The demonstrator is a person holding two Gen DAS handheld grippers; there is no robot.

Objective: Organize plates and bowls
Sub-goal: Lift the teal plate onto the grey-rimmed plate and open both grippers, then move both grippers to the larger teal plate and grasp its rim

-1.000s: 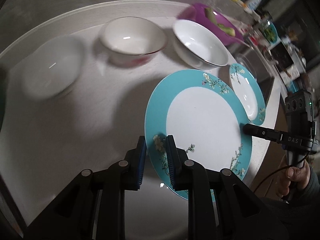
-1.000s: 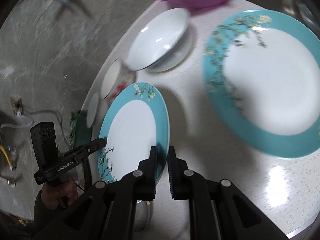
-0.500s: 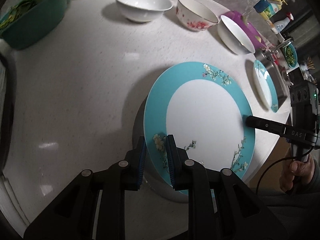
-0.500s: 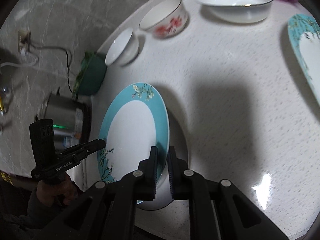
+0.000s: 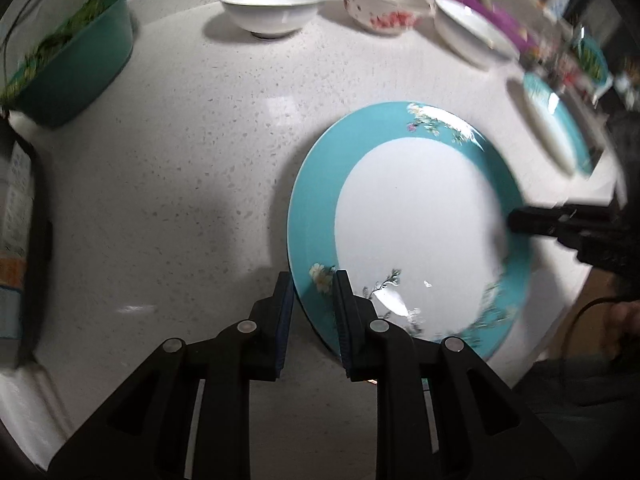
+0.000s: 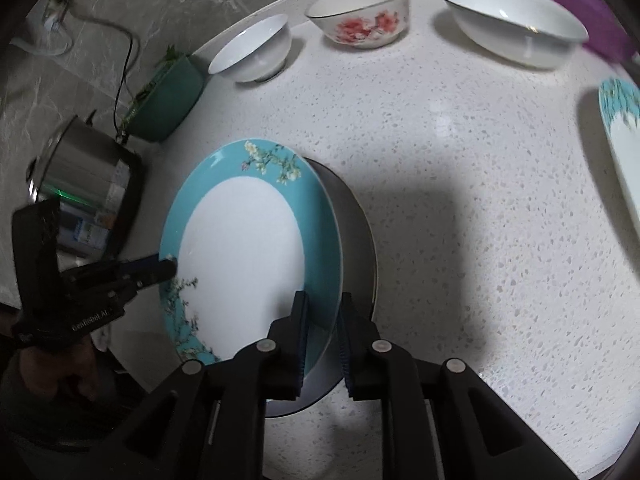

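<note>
Over the speckled table (image 5: 180,168), the right hand-held gripper (image 6: 322,336) had just loosened on the teal plate (image 5: 416,224), now lower; the left hand-held gripper (image 5: 312,300) stayed clamped on its rim: release beginning.

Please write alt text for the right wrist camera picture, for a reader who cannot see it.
The right gripper, jaws just opening, straddles the rim of a large teal-rimmed plate; the left gripper holds the opposite rim. Three bowls line the white counter behind.
</note>
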